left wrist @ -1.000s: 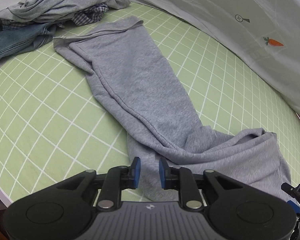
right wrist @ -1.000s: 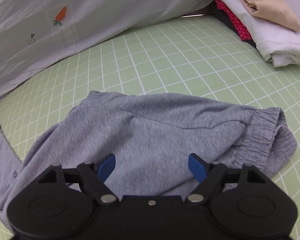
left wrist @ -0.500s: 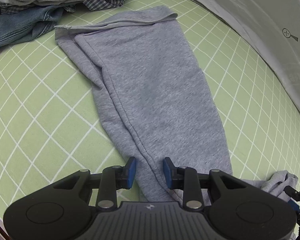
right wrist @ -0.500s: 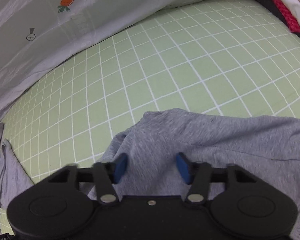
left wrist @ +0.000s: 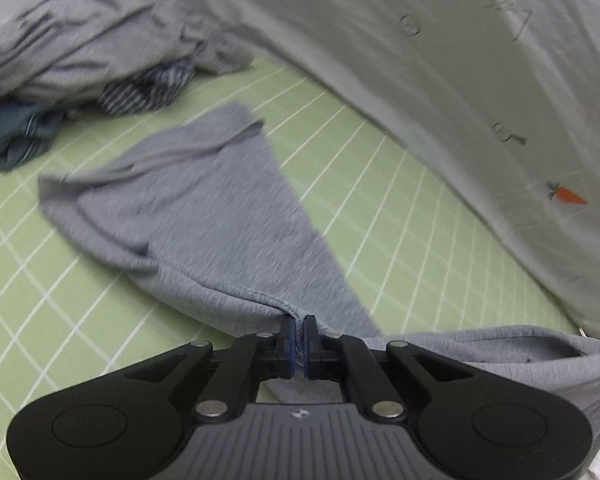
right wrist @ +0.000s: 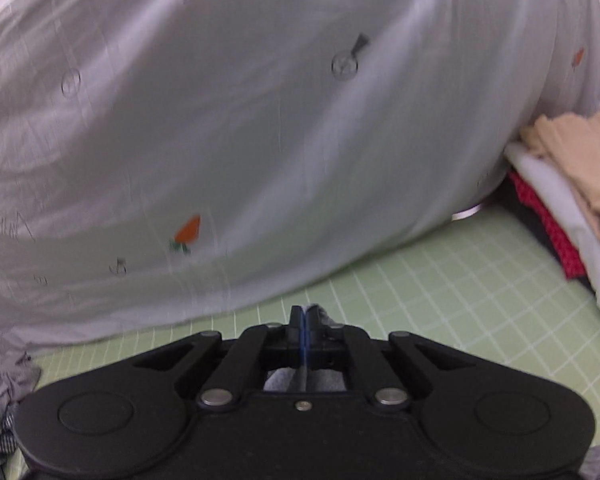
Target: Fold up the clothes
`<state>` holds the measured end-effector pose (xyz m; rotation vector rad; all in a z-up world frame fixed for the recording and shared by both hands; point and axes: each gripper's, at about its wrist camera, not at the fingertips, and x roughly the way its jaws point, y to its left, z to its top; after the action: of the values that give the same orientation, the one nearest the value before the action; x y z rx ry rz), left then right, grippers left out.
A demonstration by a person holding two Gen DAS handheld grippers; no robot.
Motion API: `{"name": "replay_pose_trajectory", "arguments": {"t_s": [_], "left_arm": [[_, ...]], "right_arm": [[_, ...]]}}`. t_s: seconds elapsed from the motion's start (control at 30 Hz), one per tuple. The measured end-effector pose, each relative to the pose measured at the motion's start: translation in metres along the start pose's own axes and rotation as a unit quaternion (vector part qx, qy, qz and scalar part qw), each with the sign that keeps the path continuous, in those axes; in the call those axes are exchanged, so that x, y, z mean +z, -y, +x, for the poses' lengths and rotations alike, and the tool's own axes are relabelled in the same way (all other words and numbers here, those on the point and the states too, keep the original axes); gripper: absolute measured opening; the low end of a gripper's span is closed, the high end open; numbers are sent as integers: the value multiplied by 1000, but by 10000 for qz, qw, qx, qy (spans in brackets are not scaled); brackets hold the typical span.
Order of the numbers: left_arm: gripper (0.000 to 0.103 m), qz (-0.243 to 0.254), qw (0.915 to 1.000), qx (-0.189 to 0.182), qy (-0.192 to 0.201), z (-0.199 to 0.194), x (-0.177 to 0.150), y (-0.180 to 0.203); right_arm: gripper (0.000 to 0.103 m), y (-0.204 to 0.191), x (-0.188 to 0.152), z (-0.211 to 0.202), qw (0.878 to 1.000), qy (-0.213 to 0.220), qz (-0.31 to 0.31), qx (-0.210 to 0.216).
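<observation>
Grey sweatpants [left wrist: 220, 216] unfolded mid-bed; left gripper [left wrist: 298, 330] pinched on seam, right gripper [right wrist: 304, 320] clamped on grey cloth. Unfolded heap [left wrist: 80, 60] far-left corner; folded stack [right wrist: 560, 208] far-right.

Grey sweatpants [left wrist: 220, 216], legs stretched across the green checked sheet [left wrist: 400, 216], near edge pinched and raised.
</observation>
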<state>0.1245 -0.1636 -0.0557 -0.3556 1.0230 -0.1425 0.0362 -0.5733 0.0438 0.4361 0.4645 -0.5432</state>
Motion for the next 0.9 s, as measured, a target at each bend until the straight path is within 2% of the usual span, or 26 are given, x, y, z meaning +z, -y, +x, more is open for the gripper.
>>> {"name": "replay_pose_trajectory", "arguments": {"t_s": [0.07,0.17,0.23,0.27,0.37,0.43,0.5,0.53,0.57,0.63,0.67,0.7,0.77,0.9], "left_arm": [[4,128,9988,-204,427,-25,14,17],[4,332,9925,-457,1083,-65,28,37],[4,465,9896,-468,1281,-82,27,44],[4,495,9903,-386,1242,-84,23,42],[4,512,9957,140,762,-64,2,26],[5,341,9976,575,157,-43,-17,3],[9,141,9942,950,-481,-21,-35,-20],[9,53,9930,1006,-616,-18,-40,-27],[11,-34,9915,1063,-751,-15,-45,-34],[23,-195,9921,1033,-680,-20,-48,-42],[27,-204,9927,1044,-578,-22,-46,-42],[33,-212,9931,1054,-476,-23,-43,-41],[37,-70,9934,1095,-328,-21,-35,-36],[47,323,9923,1157,-288,-5,-16,-16]], "right_arm": [[1,1,23,-22,9987,503,-26,35],[1,4,43,-67,9933,1149,-1,127],[1,7,37,-92,9912,1315,-90,140],[1,9,28,-98,9918,1266,-162,101],[1,22,-19,-89,9982,426,-372,-188],[1,39,-69,-62,9956,-764,-436,-313],[1,55,-124,-35,9770,-1996,-486,-565],[2,61,-143,-29,9669,-2408,-472,-698],[7,65,-154,-29,9612,-2619,-394,-769],[33,67,-153,-34,9652,-2501,-288,-711],[53,66,-147,-38,9703,-2299,-280,-702],[61,64,-137,-41,9766,-1992,-313,-753],[65,61,-119,-37,9831,-1615,-413,-752],[67,57,-92,-5,9857,-1394,-537,-785]]}}
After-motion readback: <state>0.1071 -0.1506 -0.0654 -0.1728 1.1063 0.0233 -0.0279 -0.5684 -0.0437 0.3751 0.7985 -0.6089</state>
